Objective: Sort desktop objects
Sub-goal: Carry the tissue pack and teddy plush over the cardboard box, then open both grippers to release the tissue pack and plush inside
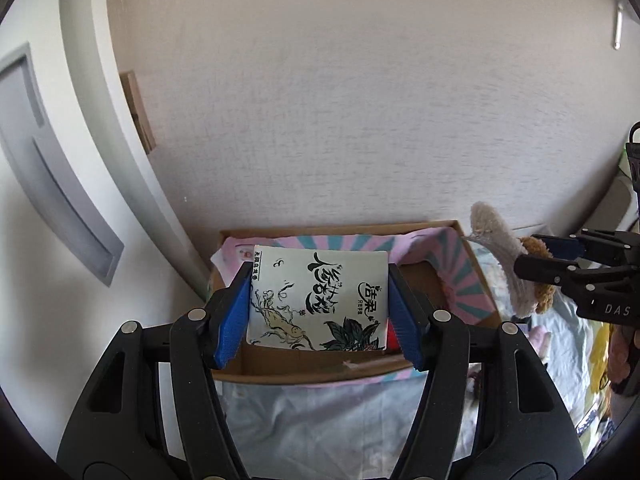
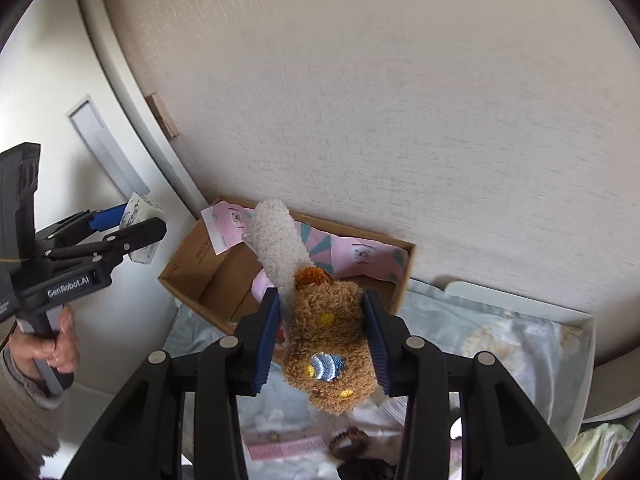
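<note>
My left gripper (image 1: 318,300) is shut on a white tissue pack (image 1: 318,300) printed with black characters and a plant drawing, held over an open cardboard box (image 1: 436,280). My right gripper (image 2: 322,340) is shut on a brown plush toy (image 2: 332,344) with a cream fuzzy part (image 2: 276,240) sticking up; it hangs above the near edge of the same box (image 2: 208,276). From the left wrist view the right gripper (image 1: 532,256) and plush (image 1: 496,256) show at the right. From the right wrist view the left gripper (image 2: 120,228) with the pack (image 2: 142,208) shows at the left.
The box has pink and teal patterned flaps (image 2: 360,256) and stands against a beige wall (image 1: 360,100). A pale blue cloth (image 1: 320,420) covers the surface below. A white tray edge (image 2: 520,304) lies to the right. A person's hand (image 2: 60,344) holds the left gripper's handle.
</note>
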The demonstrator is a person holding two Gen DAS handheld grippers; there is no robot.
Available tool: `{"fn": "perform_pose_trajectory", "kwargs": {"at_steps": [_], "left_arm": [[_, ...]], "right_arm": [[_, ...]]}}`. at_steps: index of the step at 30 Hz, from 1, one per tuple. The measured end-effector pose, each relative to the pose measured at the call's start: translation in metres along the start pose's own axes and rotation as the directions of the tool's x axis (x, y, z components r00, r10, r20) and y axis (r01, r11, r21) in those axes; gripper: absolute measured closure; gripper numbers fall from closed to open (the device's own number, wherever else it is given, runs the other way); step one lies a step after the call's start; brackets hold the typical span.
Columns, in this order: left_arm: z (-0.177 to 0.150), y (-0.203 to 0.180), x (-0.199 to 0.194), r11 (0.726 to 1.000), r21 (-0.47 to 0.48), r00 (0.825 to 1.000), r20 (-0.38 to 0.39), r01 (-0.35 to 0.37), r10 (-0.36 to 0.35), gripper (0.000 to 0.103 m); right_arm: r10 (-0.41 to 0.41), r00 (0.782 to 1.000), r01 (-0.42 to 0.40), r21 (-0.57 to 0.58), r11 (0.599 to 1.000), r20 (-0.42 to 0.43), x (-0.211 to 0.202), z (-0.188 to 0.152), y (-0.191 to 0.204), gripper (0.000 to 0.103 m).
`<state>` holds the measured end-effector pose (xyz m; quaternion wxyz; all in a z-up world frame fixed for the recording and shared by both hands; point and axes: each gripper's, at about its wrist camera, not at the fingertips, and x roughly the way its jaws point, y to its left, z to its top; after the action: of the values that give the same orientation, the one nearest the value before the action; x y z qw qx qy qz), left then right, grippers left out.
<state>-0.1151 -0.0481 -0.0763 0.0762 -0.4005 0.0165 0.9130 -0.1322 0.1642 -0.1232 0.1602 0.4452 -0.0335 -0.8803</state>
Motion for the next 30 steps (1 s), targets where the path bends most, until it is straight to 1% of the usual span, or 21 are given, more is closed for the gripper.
{"fn": "perform_pose_trajectory", "kwargs": {"at_steps": [4, 7, 9, 12, 16, 17, 19, 20, 21, 22, 23, 24, 25, 27, 30], "left_arm": [[-0.001, 0.013, 0.033, 1.0, -0.011, 0.998, -0.055, -0.009, 0.008, 0.043], [-0.006, 0.022, 0.059, 0.999, -0.039, 0.995, -0.099, 0.004, -0.007, 0.043], [-0.011, 0.027, 0.074, 0.999, -0.046, 0.992, -0.128, -0.001, -0.005, 0.043], [-0.019, 0.031, 0.088, 0.999, -0.04, 0.988, -0.156, -0.001, -0.005, 0.043], [-0.025, 0.037, 0.098, 0.999, -0.038, 0.987, -0.162, 0.002, -0.008, 0.043], [-0.025, 0.039, 0.1, 0.999, -0.042, 0.986, -0.164, 0.004, -0.011, 0.043], [-0.026, 0.042, 0.102, 0.998, -0.058, 0.985, -0.169, 0.018, -0.028, 0.042], [-0.025, 0.043, 0.103, 0.997, -0.067, 0.984, -0.172, 0.024, -0.035, 0.041], [-0.025, 0.045, 0.103, 0.997, -0.075, 0.983, -0.179, 0.022, -0.036, 0.031], [-0.024, 0.046, 0.102, 0.997, -0.079, 0.983, -0.182, 0.013, -0.028, 0.015], [-0.023, 0.047, 0.099, 0.997, -0.078, 0.984, -0.177, 0.002, -0.016, 0.01], [-0.023, 0.048, 0.094, 0.997, -0.076, 0.987, -0.162, -0.006, -0.006, 0.008], [-0.022, 0.048, 0.089, 0.997, -0.074, 0.989, -0.145, -0.006, -0.005, 0.007], [-0.021, 0.05, 0.08, 0.997, -0.075, 0.992, -0.123, 0.0, -0.009, 0.005], [-0.022, 0.056, 0.07, 0.996, -0.083, 0.994, -0.109, -0.012, 0.003, 0.004]], "right_arm": [[-0.018, 0.998, 0.021, 0.04, 0.999, -0.061, 0.04, 0.007, 0.002, 0.065], [-0.002, 0.992, 0.019, 0.126, 0.992, -0.129, 0.074, 0.007, -0.008, 0.065], [0.001, 0.985, 0.03, 0.175, 0.984, -0.171, 0.093, 0.002, -0.014, 0.065], [-0.006, 0.979, 0.047, 0.197, 0.979, -0.204, 0.111, -0.005, -0.015, 0.065], [-0.031, 0.977, 0.071, 0.185, 0.98, -0.213, 0.119, -0.008, -0.011, 0.065], [-0.036, 0.976, 0.077, 0.183, 0.98, -0.213, 0.12, -0.007, -0.011, 0.064], [-0.037, 0.977, 0.079, 0.193, 0.978, -0.212, 0.122, -0.006, -0.012, 0.052], [-0.024, 0.977, 0.068, 0.205, 0.976, -0.21, 0.122, -0.005, -0.015, 0.048], [-0.01, 0.979, 0.055, 0.219, 0.974, -0.203, 0.123, -0.004, -0.018, 0.04], [0.0, 0.982, 0.045, 0.233, 0.972, -0.188, 0.122, -0.004, -0.018, 0.036], [0.004, 0.985, 0.038, 0.243, 0.969, -0.17, 0.117, -0.005, -0.019, 0.035], [0.008, 0.988, 0.031, 0.252, 0.967, -0.152, 0.111, -0.006, -0.019, 0.031], [0.01, 0.991, 0.027, 0.261, 0.965, -0.136, 0.105, -0.006, -0.02, 0.029], [0.003, 0.994, 0.028, 0.276, 0.961, -0.112, 0.095, -0.008, -0.024, 0.026], [-0.008, 0.996, 0.033, 0.28, 0.959, -0.092, 0.084, -0.014, -0.024, 0.025]]}}
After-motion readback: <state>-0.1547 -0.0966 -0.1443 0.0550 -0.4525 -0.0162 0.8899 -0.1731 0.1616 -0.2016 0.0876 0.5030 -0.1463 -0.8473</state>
